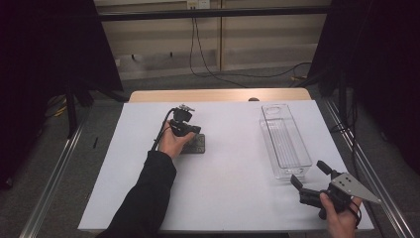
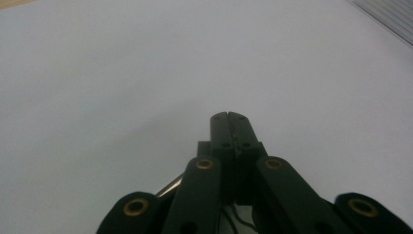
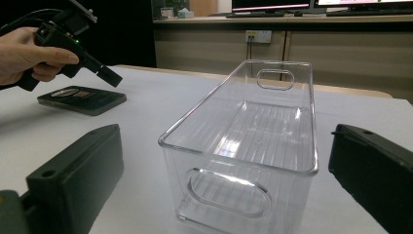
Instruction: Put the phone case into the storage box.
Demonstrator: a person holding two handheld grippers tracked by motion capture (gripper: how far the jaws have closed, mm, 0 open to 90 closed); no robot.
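While the left gripper (image 1: 197, 130) hovers closed — flat dark case (image 1: 194, 144) beneath.

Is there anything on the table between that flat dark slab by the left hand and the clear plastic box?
Nothing visible. Between the dark slab and the clear box lies only bare white table. The left gripper hangs just above the slab with its jaws shut.
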